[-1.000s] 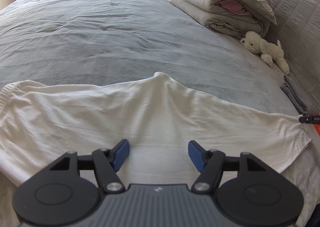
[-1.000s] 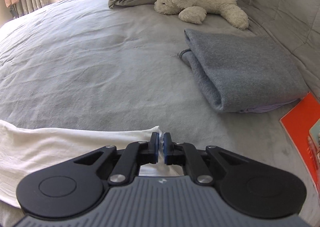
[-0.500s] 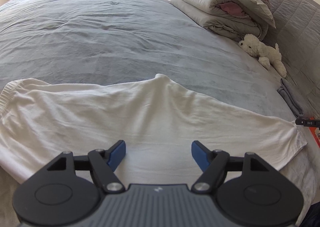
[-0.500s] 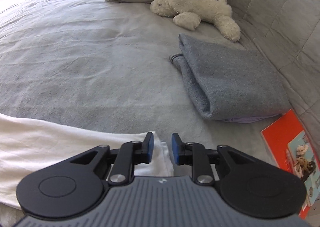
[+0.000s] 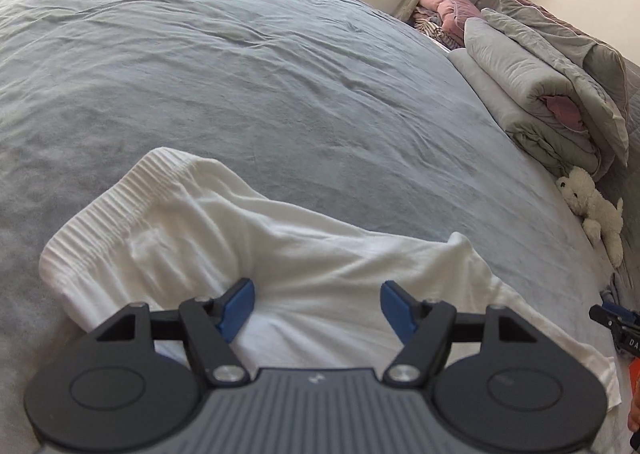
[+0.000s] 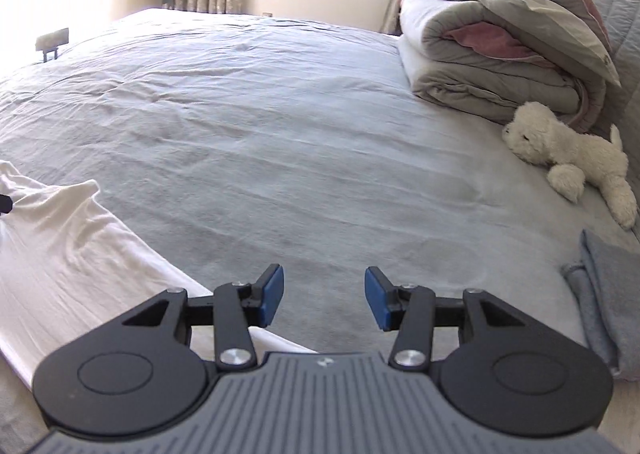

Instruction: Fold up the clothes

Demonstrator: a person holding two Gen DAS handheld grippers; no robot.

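White garment point(image 5: 304, 270) lies rumpled on grey bedsheet point(image 5: 240, 86), ribbed band up-left of left gripper point(image 5: 318, 304). Left jaws wide apart above cloth, nothing clamped. Right gripper point(image 6: 324, 296) jaws opening, empty over bare sheet, garment edge to its left. Advice: flatten creases, pinch matching corners before folding. Folded grey cloth point(image 6: 604, 294) right of right gripper.

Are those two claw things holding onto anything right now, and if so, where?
Nothing is held. The left gripper is open over the white garment; the right gripper is opening over bare bed, nothing between its fingers.
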